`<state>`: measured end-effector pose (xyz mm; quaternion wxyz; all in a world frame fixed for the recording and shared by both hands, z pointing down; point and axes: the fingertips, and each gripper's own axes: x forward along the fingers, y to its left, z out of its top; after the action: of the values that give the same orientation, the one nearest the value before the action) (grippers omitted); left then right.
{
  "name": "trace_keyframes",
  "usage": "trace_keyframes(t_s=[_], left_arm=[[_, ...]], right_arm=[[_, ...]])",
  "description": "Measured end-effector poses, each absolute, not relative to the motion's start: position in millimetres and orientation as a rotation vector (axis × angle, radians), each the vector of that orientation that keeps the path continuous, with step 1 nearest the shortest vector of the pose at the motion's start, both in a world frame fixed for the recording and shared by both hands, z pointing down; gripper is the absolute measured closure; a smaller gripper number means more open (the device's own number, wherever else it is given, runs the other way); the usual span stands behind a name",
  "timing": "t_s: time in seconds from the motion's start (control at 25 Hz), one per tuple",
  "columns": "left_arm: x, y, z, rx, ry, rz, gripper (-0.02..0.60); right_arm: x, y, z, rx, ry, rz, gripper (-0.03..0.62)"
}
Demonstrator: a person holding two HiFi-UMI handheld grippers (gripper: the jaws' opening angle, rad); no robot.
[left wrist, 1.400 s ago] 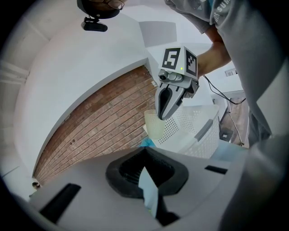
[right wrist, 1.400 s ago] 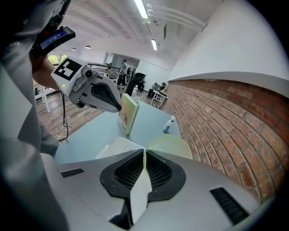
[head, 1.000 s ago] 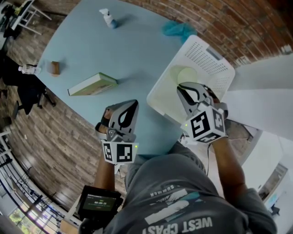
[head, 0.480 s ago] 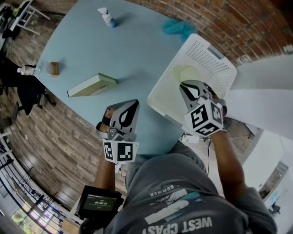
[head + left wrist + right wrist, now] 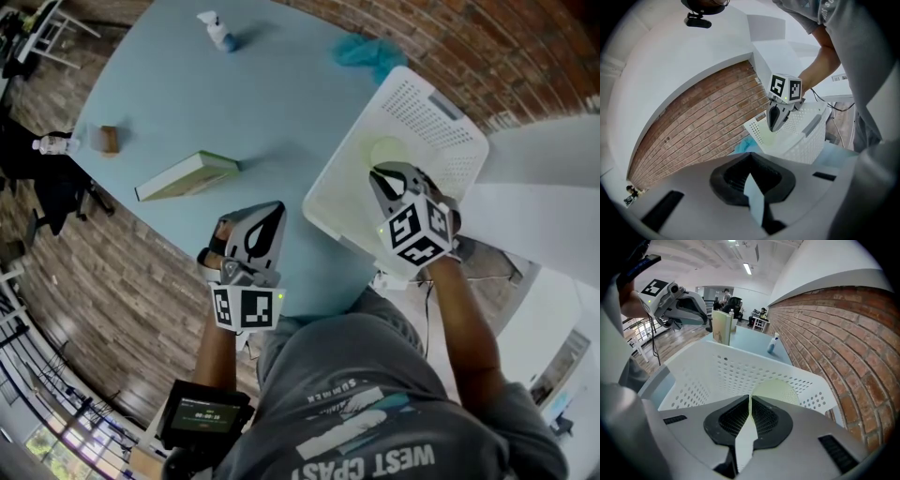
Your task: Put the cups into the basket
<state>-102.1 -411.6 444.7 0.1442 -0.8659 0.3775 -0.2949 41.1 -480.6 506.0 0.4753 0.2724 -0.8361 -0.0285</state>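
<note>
- Bright, even indoor light; ceiling light strips (image 5: 747,268) show in the right gripper view.
- Soft, short shadows lie beside the book (image 5: 186,174) and spray bottle (image 5: 217,32) on the table (image 5: 187,94).
- Strong fisheye curvature bends all edges, and both gripper views have dark round vignettes.
- The pale cup (image 5: 774,391) barely contrasts with the white basket (image 5: 717,371).
- The nearest foreground is soft.

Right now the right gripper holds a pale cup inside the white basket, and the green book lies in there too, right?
Not quite: the head view shows the green book lying on the blue table, outside the white basket. The rest holds: the right gripper holds the pale cup inside the basket.
</note>
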Motion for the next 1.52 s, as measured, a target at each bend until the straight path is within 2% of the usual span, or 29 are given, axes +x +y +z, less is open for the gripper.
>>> trace_keyframes(t_s=[1.52], left_arm=[[-103,-416,474,-2.534,1.054,-0.904,0.583]], right_arm=[[48,-481,609,0.563,-1.943,0.138,0.564]])
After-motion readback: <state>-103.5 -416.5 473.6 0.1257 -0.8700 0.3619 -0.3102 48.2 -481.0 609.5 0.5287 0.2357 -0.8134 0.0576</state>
